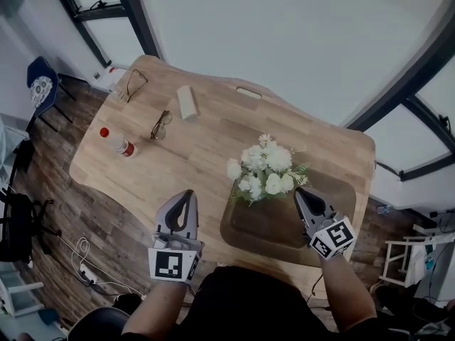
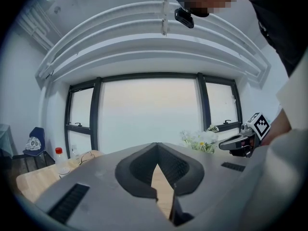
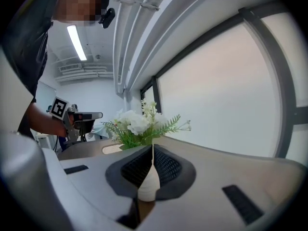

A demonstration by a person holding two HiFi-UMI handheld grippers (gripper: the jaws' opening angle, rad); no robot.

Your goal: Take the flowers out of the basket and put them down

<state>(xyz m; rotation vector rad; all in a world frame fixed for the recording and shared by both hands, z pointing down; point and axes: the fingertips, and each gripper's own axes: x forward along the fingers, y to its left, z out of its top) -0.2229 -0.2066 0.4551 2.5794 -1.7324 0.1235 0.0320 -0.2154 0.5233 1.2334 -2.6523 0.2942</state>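
Nothing readable here: the bottle label is too small to make out, and the marker cubes just carry black-and-white square patterns, no letters.

Pale wooden table, smooth and matt with visible grain, above a dark wood-plank floor. At the table's near right corner sits a dark brown shallow basket, smooth and dull. The grey left gripper and grey right gripper have matt plastic shells.
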